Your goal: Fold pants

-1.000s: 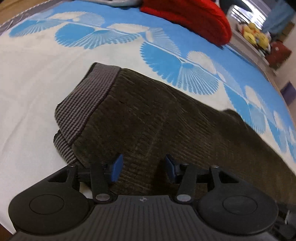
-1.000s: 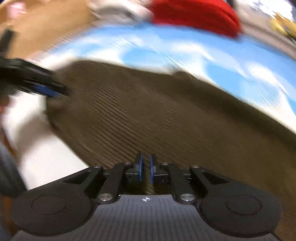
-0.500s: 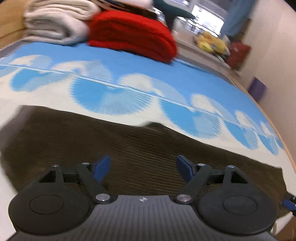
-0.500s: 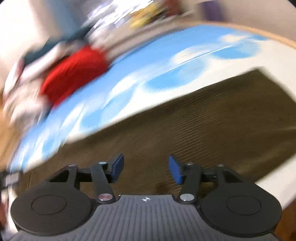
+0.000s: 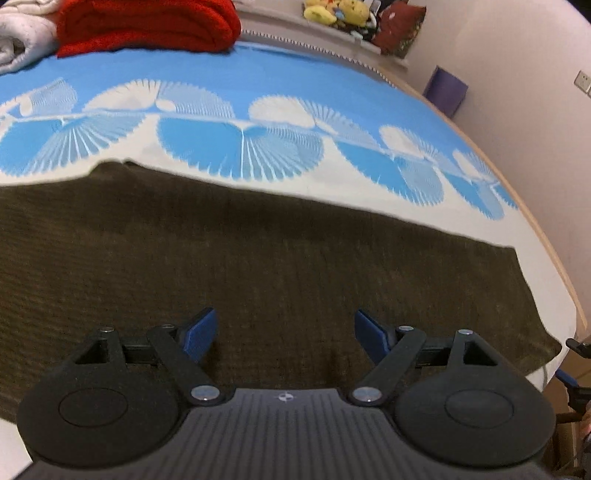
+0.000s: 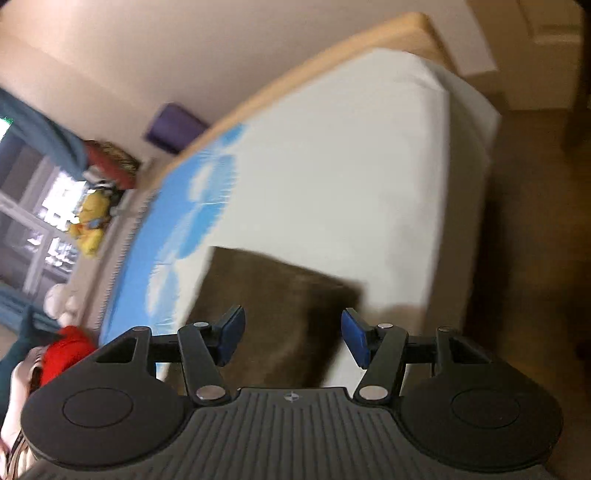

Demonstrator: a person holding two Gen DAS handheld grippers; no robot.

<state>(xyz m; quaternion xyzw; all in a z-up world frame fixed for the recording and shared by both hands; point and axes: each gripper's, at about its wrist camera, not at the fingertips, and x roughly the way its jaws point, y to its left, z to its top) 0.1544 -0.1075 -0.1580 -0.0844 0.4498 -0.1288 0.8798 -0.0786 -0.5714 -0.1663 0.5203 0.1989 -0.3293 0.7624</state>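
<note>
- Pants [image 5: 258, 266], dark brown corduroy, are being shown spread flat on the bed sheet [image 5: 258, 81].
- Left gripper [image 5: 284, 334] is being held above them, jaws apart, nothing gripped.
- Right gripper [image 6: 291, 338] is being held over their hem end [image 6: 280, 295], jaws apart.
- A red blanket [image 5: 147, 22] is lying at the sheet's far edge.

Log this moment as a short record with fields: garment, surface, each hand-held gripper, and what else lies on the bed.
garment: dark brown pants, spread flat in a long strip
surface: bed with blue and white sheet
left hand-held gripper: open, over the pants, holding nothing
right hand-held gripper: open, holding nothing, over the pants' end near the mattress edge
also on bed: red blanket, folded at the far end; white blanket beside it
</note>
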